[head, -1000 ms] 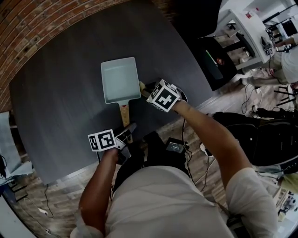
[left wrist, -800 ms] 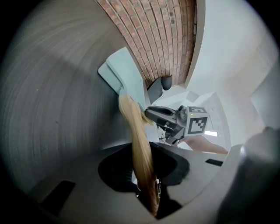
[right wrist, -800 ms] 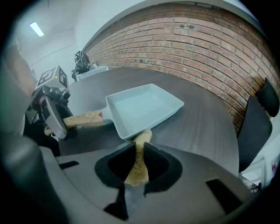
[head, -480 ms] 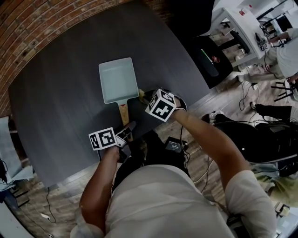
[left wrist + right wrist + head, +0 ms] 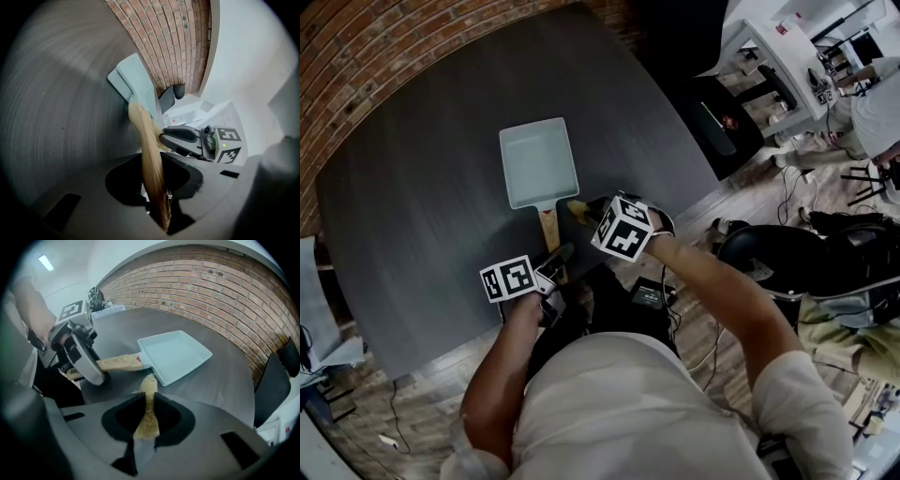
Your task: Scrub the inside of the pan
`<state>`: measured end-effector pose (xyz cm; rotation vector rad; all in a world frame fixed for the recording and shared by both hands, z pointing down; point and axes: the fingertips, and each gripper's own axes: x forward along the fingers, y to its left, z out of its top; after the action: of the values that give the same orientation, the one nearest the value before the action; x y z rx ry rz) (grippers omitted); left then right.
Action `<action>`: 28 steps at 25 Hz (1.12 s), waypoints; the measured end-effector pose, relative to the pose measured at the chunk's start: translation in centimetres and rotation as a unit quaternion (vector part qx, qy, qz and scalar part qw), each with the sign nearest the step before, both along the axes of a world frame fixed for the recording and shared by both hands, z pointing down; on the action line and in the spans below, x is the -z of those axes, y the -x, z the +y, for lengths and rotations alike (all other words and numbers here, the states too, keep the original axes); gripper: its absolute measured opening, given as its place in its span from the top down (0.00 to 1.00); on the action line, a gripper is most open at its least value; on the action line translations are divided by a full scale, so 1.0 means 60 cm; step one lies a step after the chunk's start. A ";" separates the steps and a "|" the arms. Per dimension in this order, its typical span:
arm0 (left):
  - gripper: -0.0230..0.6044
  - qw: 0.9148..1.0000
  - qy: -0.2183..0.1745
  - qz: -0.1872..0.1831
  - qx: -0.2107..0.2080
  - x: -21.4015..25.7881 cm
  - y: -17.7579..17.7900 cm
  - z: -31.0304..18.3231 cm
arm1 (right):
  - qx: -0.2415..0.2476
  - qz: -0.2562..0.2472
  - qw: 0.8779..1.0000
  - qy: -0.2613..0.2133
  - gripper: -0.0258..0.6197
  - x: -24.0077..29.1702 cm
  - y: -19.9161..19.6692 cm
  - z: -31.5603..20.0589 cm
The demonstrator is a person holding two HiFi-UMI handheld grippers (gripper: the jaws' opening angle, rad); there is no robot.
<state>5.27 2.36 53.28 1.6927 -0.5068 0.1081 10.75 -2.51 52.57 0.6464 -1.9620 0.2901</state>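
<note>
Currently on my screens, largest item first.

1. Table (image 5: pixel 412 187): dark top, carries the pan.
2. Pan (image 5: pixel 539 161): pale, rectangular, flat on the table. I see nothing inside it.
3. Left gripper (image 5: pixel 559 257): at the pan's near end, clenched on the wooden handle (image 5: pixel 549 228). I judge this steadies the pan against scrubbing.
4. Right gripper (image 5: pixel 592 214): just beside the pan's near right corner, tilted down and grasping the scrub pad.
5. Scrub pad (image 5: pixel 149 386): tan and fibrous, jutting past the jaw tips. It sits outside the pan, short of the rim, so I judge the scrubbing not yet begun.
</note>
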 end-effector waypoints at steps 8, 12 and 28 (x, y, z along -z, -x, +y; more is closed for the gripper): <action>0.81 1.000 0.000 -0.001 0.001 0.000 -0.001 0.005 | -0.002 0.013 0.999 -0.030 0.86 -0.007 0.044 -0.026; 0.82 1.000 0.000 0.002 -0.005 -0.001 0.003 0.016 | -0.014 0.022 0.999 -0.026 0.86 -0.018 0.028 -0.023; 0.82 0.998 0.003 0.004 -0.055 0.000 0.044 0.064 | -0.101 0.036 0.994 -0.031 0.86 -0.004 -0.083 -0.038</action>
<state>2.66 6.22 53.30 1.7138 -0.4072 0.1823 15.75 -4.81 52.82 0.8859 -1.8454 0.3251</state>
